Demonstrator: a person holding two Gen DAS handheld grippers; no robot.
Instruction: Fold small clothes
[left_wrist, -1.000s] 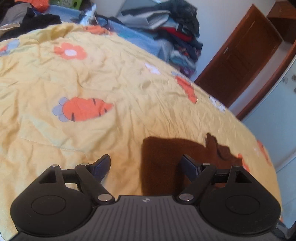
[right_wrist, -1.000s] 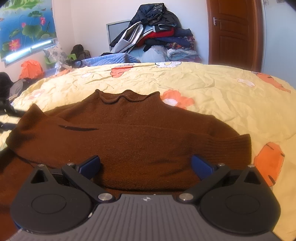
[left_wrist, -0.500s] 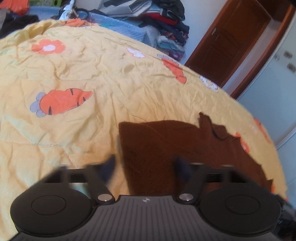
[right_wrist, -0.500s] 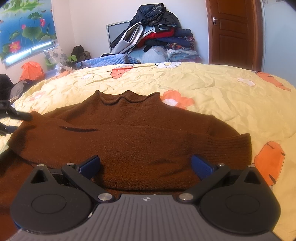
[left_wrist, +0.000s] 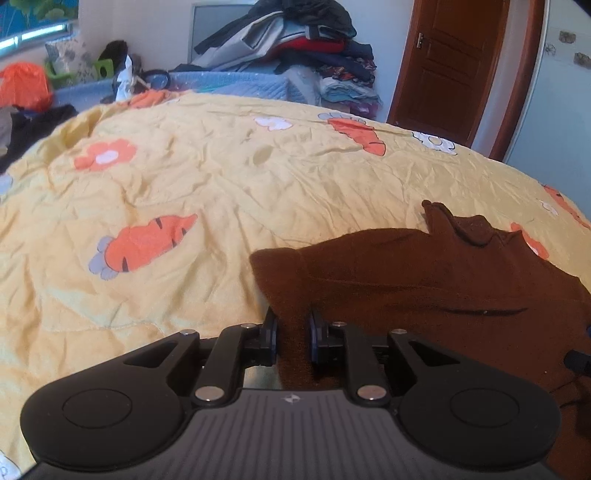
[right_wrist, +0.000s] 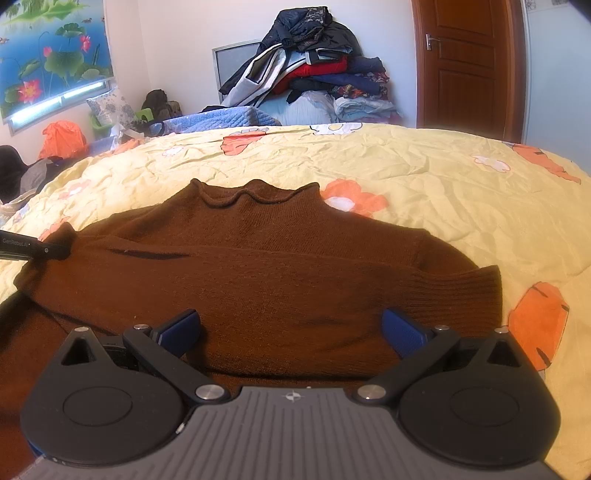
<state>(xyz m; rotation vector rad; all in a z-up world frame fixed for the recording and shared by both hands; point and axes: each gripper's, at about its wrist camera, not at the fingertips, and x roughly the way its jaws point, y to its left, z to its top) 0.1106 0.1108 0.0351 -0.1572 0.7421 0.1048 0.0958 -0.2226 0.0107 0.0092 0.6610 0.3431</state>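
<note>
A small brown knitted sweater (right_wrist: 280, 269) lies flat on the yellow bedspread (right_wrist: 461, 199), collar away from me, one sleeve folded across the body with its ribbed cuff (right_wrist: 484, 295) at the right. My left gripper (left_wrist: 291, 334) is shut on the sweater's left shoulder fold (left_wrist: 284, 284); it shows as a black tip in the right wrist view (right_wrist: 37, 249). My right gripper (right_wrist: 291, 330) is open and empty, just above the sweater's lower body.
The bedspread (left_wrist: 221, 177) has orange carrot and flower prints. A tall pile of clothes (right_wrist: 314, 74) stands behind the bed against the wall. A brown door (right_wrist: 469, 66) is at the right. An orange bag (right_wrist: 61, 138) and clutter lie at the left.
My left gripper swung right toward the sweater, moved onto its left shoulder edge and closed on the fabric. My right gripper has stayed still and open.
</note>
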